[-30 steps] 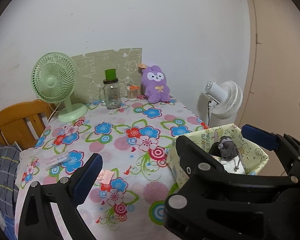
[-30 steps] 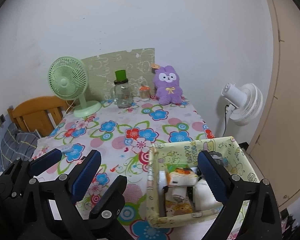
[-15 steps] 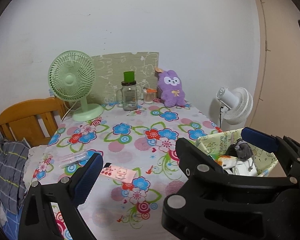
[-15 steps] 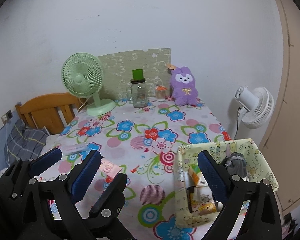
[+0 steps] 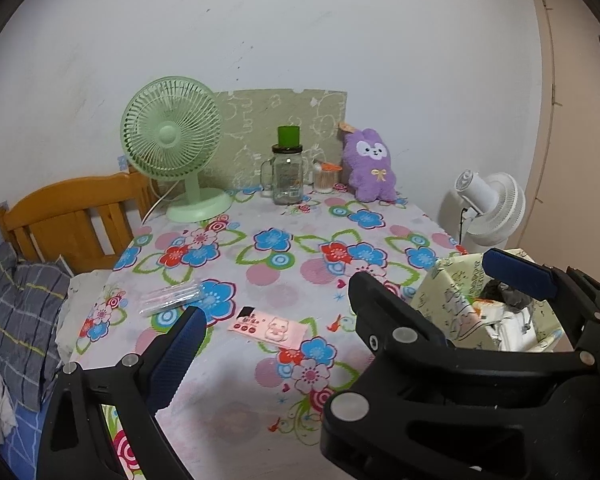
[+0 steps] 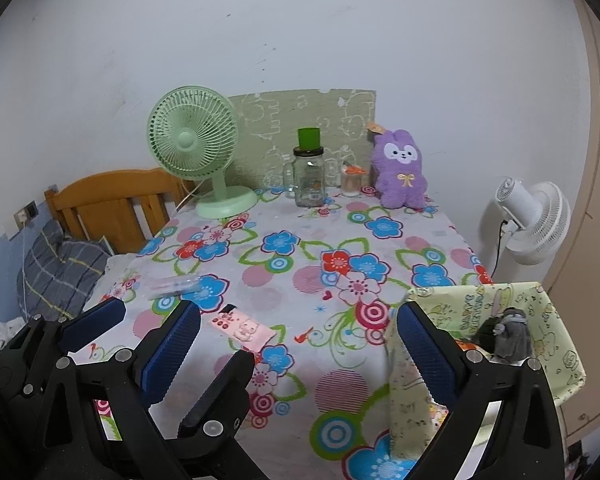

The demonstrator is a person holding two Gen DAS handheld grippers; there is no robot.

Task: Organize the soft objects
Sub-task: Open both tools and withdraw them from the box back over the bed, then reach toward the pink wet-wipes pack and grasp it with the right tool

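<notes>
The right wrist view looks down into the near wall of the yellow-green fabric bin [image 6: 480, 304], which sits at the surface's [image 6: 300, 248] near right corner with the right tongs' [image 6: 296, 354] right finger against or just in front of its side; a grey plush toy [image 6: 508, 336] pokes above the rim. The left wrist view shows less of that bin [image 5: 452, 296], since the right tongs' black frame blocks most of it, but a white and orange soft item inside is partly visible, too hidden to name. The left tongs [image 5: 336, 312] stand wide apart and hold nothing; the right tongs are also spread wide and empty.

Ahead of both tongs, far across the flowered cloth, a purple plush rabbit [image 5: 370, 170] leans at the wall. Left of it stand a small jar, a glass mug jar [image 5: 287, 178] with a green cap, and a green desk fan [image 5: 172, 140]. Nearer, between the left tongs' fingers, lie a pink flat pack [image 5: 266, 326] and a clear packet [image 5: 170, 298]. A white fan [image 6: 532, 216] stands beyond the surface's right edge.
</notes>
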